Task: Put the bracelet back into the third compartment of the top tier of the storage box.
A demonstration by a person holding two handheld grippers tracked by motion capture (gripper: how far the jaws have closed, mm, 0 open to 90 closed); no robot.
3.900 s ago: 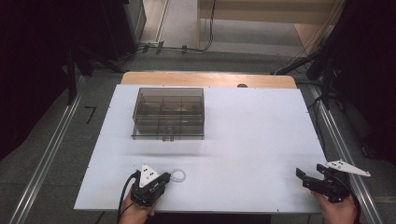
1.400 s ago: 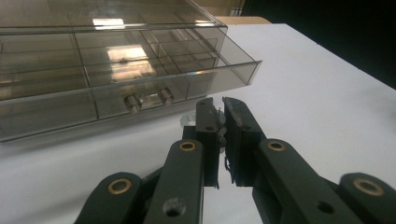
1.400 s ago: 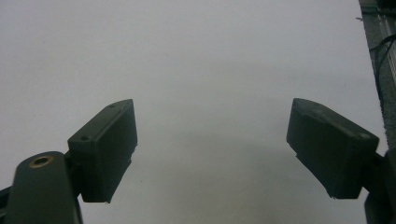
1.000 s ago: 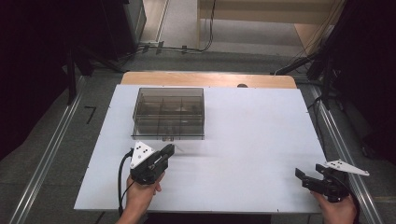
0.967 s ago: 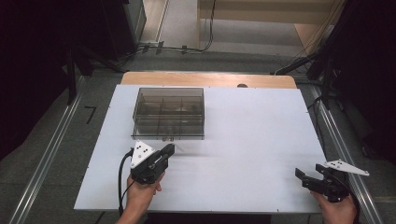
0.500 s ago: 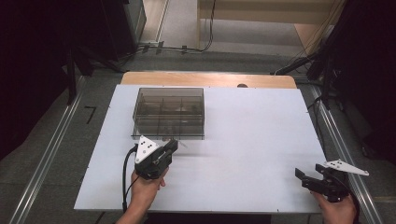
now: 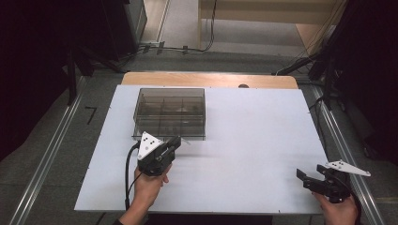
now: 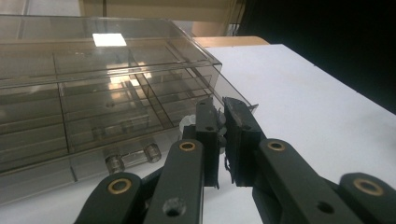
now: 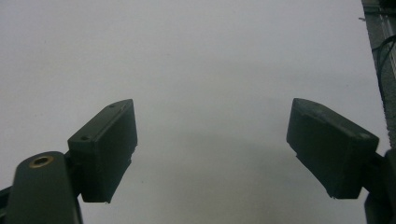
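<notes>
A smoky clear plastic compartment box [image 7: 170, 112] stands on the white table [image 7: 263, 136], left of centre toward the back. My left gripper [image 7: 177, 140] sits just in front of the box's near right corner. In the left gripper view my left gripper [image 8: 220, 105] has its jaws almost together, shut on a small white ring [image 8: 187, 123] that pokes out beside the left jaw. The box [image 8: 93, 93] with its dividers rises right behind the tips. My right gripper [image 7: 312, 180] rests at the table's near right corner. It [image 9: 210, 144] stands wide open over bare table.
Two small round latches [image 8: 133, 157] sit on the box's front wall near the table top. A wooden board [image 7: 211, 79] edges the table at the back. Metal rails [image 7: 51, 154] run along both sides, and the surroundings are dark.
The white ring that lay on the table beside my left gripper at first is now between its jaws. That gripper has moved forward to the box's front. The right gripper has not moved.
</notes>
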